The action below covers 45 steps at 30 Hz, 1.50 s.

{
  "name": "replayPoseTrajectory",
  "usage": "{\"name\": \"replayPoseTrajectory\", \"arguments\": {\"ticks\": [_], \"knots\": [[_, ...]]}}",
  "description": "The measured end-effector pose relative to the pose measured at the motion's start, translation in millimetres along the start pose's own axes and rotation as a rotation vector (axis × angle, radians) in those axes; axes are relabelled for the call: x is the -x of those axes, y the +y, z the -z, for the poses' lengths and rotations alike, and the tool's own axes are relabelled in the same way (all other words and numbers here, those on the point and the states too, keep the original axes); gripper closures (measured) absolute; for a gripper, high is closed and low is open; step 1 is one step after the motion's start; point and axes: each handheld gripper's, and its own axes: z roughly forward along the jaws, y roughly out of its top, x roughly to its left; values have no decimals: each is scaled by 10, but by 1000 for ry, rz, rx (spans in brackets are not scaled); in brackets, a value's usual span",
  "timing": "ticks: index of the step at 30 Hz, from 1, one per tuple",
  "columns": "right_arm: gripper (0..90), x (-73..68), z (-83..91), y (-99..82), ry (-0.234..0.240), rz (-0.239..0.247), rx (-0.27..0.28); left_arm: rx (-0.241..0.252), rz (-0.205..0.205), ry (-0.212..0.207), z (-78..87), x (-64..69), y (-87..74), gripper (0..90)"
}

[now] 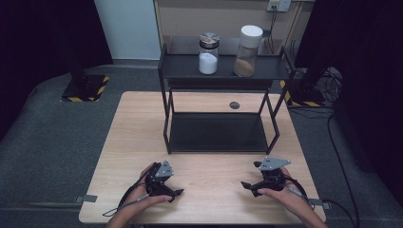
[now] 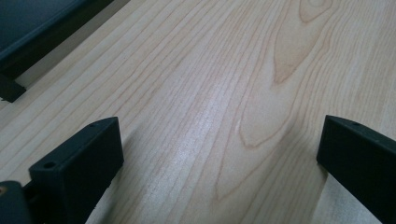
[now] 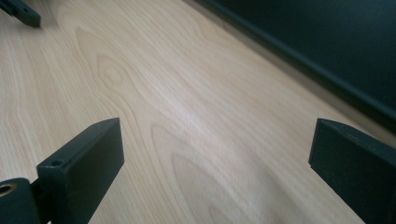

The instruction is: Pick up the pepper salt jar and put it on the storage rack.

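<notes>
Pale wood table [image 1: 204, 180] stands on grey carpet, bearing a black rack [image 1: 218, 71] with two jars: white-filled [image 1: 208, 53], brown-filled [image 1: 247, 51]. Left gripper [image 1: 173, 194] and right gripper [image 1: 248, 186] rest near, jaws apart, empty.

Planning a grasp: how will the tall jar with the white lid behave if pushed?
The white-lidded jar is tall and narrow, so a high push would probably tip it. Its brown filling sits low, which likely steadies it. It looks like clear glass or plastic, perhaps slippery.

I look down on a pale wood-grain tabletop [image 1: 138, 142], grey carpeted floor [image 1: 47, 137] around it, black curtains [image 1: 43, 33] on both sides, a light wall panel [image 1: 127, 26] behind, a wall socket [image 1: 278, 4] with cables, yellow-black striped stand base [image 1: 85, 88] at left.
</notes>
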Motion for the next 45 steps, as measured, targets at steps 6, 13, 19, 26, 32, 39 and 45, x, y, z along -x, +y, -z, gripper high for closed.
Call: {"name": "replayPoseTrajectory", "arguments": {"ticks": [6,13,19,26,32,39,45], "knots": [[42,35,32,-115,-11,18,-24,0,-4,-4,10,7,-10,0],[36,65,-39,-99,-13,22,-100,-2,-8,-7,16,5,-10,0],[13,20,-58,-73,-26,11,-111,-2,-8,-6,16,6,-10,0],[13,20,-58,-72,-26,12,-111,-2,-7,-6,28,23,-24,0],[13,21,-58,-73,-26,11,-111,-5,-10,-6,34,25,-23,0],[13,21,-58,-72,-25,12,-111,-5,-10,-7,34,22,-23,0],[13,21,-58,-72,-25,12,-112,-5,-11,-8,34,22,-23,0]]}}
